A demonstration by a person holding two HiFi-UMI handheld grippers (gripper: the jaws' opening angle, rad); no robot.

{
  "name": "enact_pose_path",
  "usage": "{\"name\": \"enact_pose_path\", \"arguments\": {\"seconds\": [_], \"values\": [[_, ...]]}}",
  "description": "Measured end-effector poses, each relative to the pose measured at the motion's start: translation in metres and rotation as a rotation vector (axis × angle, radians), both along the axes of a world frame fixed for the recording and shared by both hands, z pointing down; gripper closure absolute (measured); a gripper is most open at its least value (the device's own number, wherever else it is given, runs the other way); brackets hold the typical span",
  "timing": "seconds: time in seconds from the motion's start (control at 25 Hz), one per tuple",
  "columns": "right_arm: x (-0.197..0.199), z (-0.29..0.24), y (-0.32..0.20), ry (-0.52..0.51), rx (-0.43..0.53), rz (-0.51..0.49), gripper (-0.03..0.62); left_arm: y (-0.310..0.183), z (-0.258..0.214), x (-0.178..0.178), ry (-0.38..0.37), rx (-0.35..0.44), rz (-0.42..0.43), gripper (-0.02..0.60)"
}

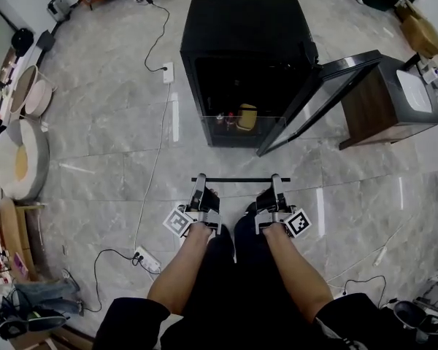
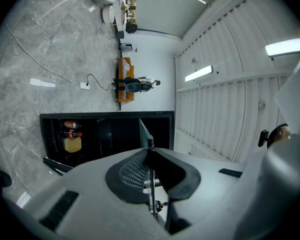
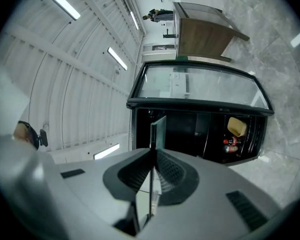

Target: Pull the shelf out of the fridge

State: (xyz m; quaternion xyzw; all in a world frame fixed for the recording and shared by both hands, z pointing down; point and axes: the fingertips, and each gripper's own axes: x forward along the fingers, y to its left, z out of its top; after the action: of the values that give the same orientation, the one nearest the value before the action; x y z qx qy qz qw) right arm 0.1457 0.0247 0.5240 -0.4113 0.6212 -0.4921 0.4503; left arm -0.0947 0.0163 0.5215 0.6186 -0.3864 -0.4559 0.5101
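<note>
Holding the shelf (image 1: 241,179) clear of the fridge (image 1: 241,20), the person has both tools clenched on it. The left gripper (image 1: 199,182) bites the pane near its left end and the right gripper (image 1: 277,181) near its right end. Each gripper view shows a thin glass sheet edge-on, pinched between the ribbed pads and sticking out a little past the tips. The shelf's dark front strip runs straight across the body from one gripper to the other, so its long axis lies side to side and neither hand is nearer than the other. The clear glass behind that strip is hard to make out from the head view and probably reaches back over the knees. The fridge stands well apart, ahead of the tips, with its door (image 1: 321,100) swung open to the right and a yellow container (image 1: 247,117) left inside on the lowest level. By the look of it the pull-out is done. Any further move depends on both hands travelling together, so the pane stays level and unstressed.
</note>
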Motion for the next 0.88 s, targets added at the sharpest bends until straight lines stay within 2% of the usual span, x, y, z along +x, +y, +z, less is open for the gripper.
{"name": "enact_pose_path", "arguments": {"seconds": [0.32, 0.52, 0.72, 0.88], "values": [[-0.002, -0.035, 0.031, 0.026, 0.012, -0.006, 0.556, 0.024, -0.037, -0.002, -0.016, 0.031, 0.036, 0.546], [-0.004, -0.054, 0.046, 0.041, 0.033, -0.017, 0.556, 0.038, -0.052, -0.001, -0.001, 0.031, 0.050, 0.546], [0.001, -0.066, 0.057, 0.066, 0.037, -0.020, 0.556, 0.045, -0.067, 0.000, -0.026, 0.049, 0.061, 0.546], [0.003, -0.078, 0.061, 0.043, 0.050, -0.004, 0.556, 0.044, -0.081, 0.004, -0.036, 0.064, 0.087, 0.546]]}}
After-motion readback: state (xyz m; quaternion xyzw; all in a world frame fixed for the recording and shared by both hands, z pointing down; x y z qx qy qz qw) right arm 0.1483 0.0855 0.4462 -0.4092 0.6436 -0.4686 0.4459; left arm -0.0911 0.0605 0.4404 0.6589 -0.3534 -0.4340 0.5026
